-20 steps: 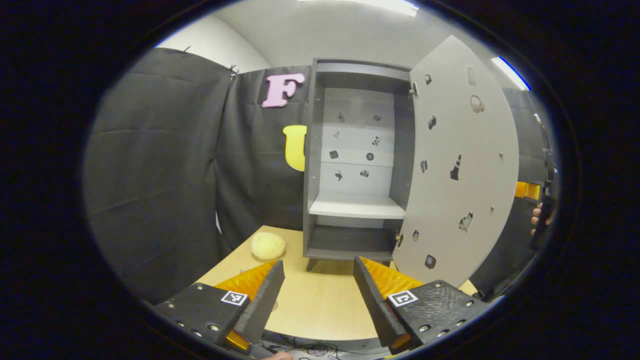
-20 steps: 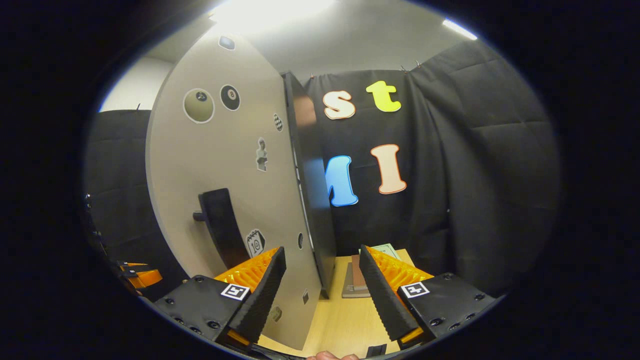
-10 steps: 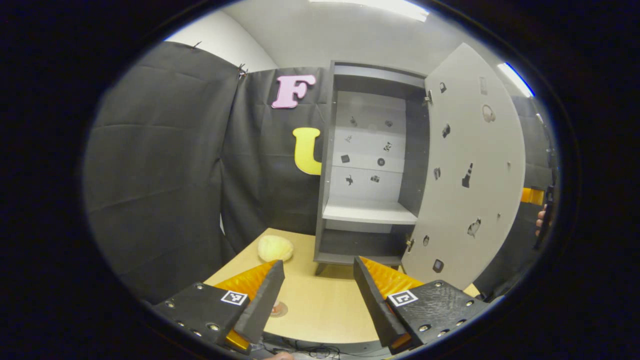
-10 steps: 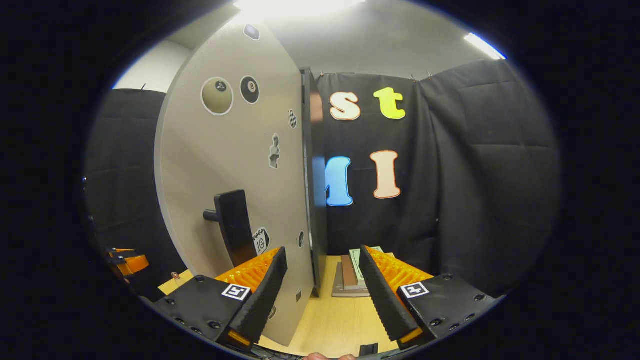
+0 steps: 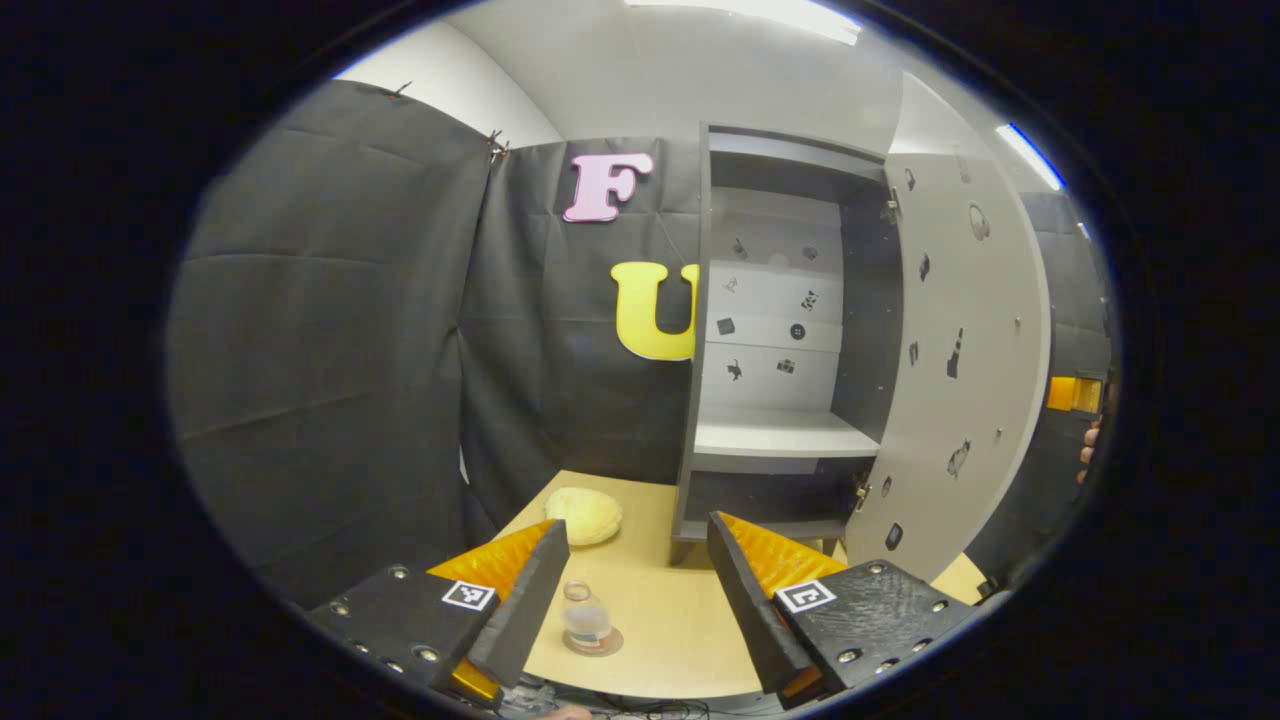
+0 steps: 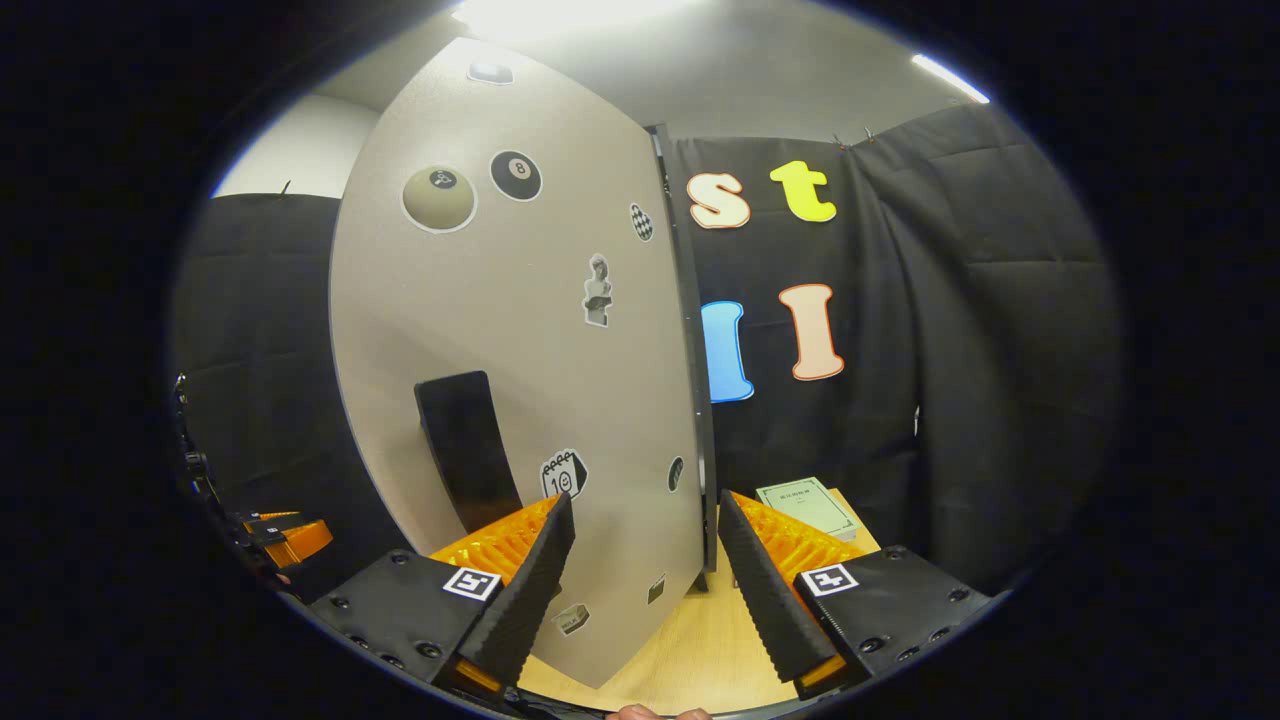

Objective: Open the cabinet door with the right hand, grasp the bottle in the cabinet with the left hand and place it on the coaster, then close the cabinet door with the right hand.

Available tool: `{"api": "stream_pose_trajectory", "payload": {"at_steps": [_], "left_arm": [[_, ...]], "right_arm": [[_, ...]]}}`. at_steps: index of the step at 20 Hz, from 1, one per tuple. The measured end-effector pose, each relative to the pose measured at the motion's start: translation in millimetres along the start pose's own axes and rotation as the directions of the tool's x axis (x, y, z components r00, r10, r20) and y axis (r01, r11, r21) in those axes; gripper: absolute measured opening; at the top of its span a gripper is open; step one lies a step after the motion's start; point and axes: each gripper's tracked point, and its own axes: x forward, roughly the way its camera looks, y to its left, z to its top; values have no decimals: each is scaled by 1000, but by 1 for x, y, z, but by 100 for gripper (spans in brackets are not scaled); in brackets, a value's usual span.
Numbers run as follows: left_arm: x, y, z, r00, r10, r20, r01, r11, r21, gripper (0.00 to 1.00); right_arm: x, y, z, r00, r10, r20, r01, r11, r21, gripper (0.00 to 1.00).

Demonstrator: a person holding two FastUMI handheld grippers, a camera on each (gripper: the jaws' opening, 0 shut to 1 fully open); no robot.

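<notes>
1. Black cloth hangs round the booth, and a pale wooden table (image 5: 650,620) sits in the middle of it under ceiling strip lights.
2. Far left on the table, near the cloth, lies a round cream-coloured lump (image 5: 583,515) (a bun or a cushion — I can't tell which).
3. Just in front of it, toward the near edge, the bottle (image 5: 586,626) stands upright on the coaster (image 5: 592,644), a clear little thing with a pale cap.
4. The left gripper (image 5: 630,590) hangs over the near edge with its jaws spread wide, holding nothing; the bottle sits just inside its left finger, apart from it.
5. Behind stands the grey cabinet (image 5: 780,330), its shelf bare, small stickers on its back panel.
6. Its cabinet door (image 5: 965,360) stands swung out to the right, stickers scattered over it.
7. From the other side, the right gripper (image 6: 645,585) straddles the door's lower edge, jaws wide and not pressing on it — the dark handle (image 6: 465,445) sits left of its fingers.
8. Right of the door a green-covered book (image 6: 806,505) lies on the table.
</notes>
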Motion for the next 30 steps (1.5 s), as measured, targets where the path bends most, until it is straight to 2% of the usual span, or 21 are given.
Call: {"api": "stream_pose_trajectory", "payload": {"at_steps": [1,3,4,5,6,7,9,15,17,18,23,26,27,28,30], "left_arm": [[2,9,0,1000,3,2,-3,1000,-1,84],[6,25,-1,1000,7,4,-7,1000,-8,84],[10,33,-2,1000,12,4,-12,1000,-14,84],[7,38,-4,1000,21,1,-21,1000,-16,86],[10,46,-5,1000,25,-2,-25,999,-20,86],[13,53,-6,1000,29,-4,-29,999,-22,84],[20,69,-7,999,35,-7,-35,999,-32,86],[46,103,-10,999,35,-8,-36,998,-56,84],[51,102,-9,1000,29,-8,-29,997,-65,89],[54,102,-8,1000,23,-6,-23,997,-71,84],[71,85,-4,999,-43,29,46,993,-109,84],[84,56,11,996,-75,47,80,991,-105,84],[86,46,19,995,-81,55,86,992,-92,89],[87,35,26,994,-85,64,89,993,-73,86],[84,13,43,993,-82,82,84,996,-24,86]], "right_arm": [[3,9,0,1000,5,2,-5,1000,-6,93],[12,24,-2,1000,14,5,-14,1000,-5,93],[17,33,-2,1000,23,6,-23,1000,-4,86],[21,43,-3,999,33,8,-33,999,0,86],[27,52,-3,999,45,7,-45,999,2,93],[32,62,-3,998,59,8,-59,998,-1,93],[45,82,-2,996,87,11,-86,996,-20,93],[79,133,-2,988,154,14,-153,985,-82,94],[87,137,-2,987,160,7,-159,984,-85,94],[88,136,-1,988,152,3,-151,984,-89,94],[82,109,-3,997,74,-3,-74,992,-104,94],[68,68,-3,1000,2,15,-1,996,-89,94],[64,53,-4,1000,-20,24,22,997,-73,94],[60,38,-3,999,-41,32,43,997,-56,94],[55,6,-1,996,-76,48,77,997,-28,93]]}}
